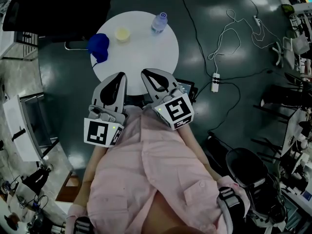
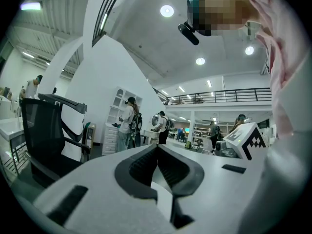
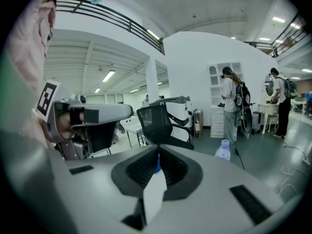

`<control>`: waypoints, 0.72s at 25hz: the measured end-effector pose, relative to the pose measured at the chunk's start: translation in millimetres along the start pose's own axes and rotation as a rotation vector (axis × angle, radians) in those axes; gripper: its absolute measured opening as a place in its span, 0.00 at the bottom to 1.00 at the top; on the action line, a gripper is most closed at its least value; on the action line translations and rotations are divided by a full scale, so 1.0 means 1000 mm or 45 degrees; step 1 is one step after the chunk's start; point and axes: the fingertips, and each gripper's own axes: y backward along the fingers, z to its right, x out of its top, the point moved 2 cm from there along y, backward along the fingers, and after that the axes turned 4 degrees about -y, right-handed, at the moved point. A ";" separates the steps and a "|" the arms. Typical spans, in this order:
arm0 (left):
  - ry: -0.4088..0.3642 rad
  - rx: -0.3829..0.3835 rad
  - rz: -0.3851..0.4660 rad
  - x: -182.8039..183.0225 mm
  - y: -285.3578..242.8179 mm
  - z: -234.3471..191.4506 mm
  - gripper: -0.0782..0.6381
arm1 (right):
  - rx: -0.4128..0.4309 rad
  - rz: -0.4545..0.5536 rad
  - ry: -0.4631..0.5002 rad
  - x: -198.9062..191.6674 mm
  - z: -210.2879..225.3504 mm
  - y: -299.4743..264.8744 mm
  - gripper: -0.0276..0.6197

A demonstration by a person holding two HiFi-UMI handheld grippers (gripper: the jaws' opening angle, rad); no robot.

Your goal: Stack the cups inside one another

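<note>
Left gripper (image 2: 157, 147): jaws together, ribbed pads meeting at the tip, nothing between them. Pointed about level, out across the room rather than at the table.

Right gripper (image 3: 158, 151): jaws also closed and empty. A sliver of blue shows just past the tip line, which is the blue cup (image 1: 99, 46) on the table beyond, not held. Tilted slightly downward.

Head view: both grippers held side by side close to the person's chest, against the pink shirt (image 1: 146, 179), their tips just at the near edge of the round white table (image 1: 146, 55). Neither touches any cup.

Cups: blue cup at the table's left edge, its pose hard to make out. Yellow cup (image 1: 122, 34) upright just to its right, the two apart, not nested. Water bottle (image 1: 159, 22) with a blue cap stands at the far edge, right of the yellow cup.

Surroundings: black office chair (image 1: 58, 9) beyond the table on the left. White power strip (image 1: 215, 82) and loose cables on the dark floor to the right.
</note>
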 end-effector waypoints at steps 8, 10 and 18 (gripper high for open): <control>0.014 -0.002 0.003 -0.001 0.002 0.001 0.13 | 0.001 -0.006 0.002 -0.004 0.001 0.001 0.09; 0.012 0.002 0.002 0.000 0.002 0.001 0.13 | 0.007 -0.009 -0.004 -0.003 0.001 0.001 0.09; 0.008 -0.001 0.006 0.000 0.002 0.000 0.13 | 0.007 -0.008 -0.008 -0.002 0.000 -0.001 0.09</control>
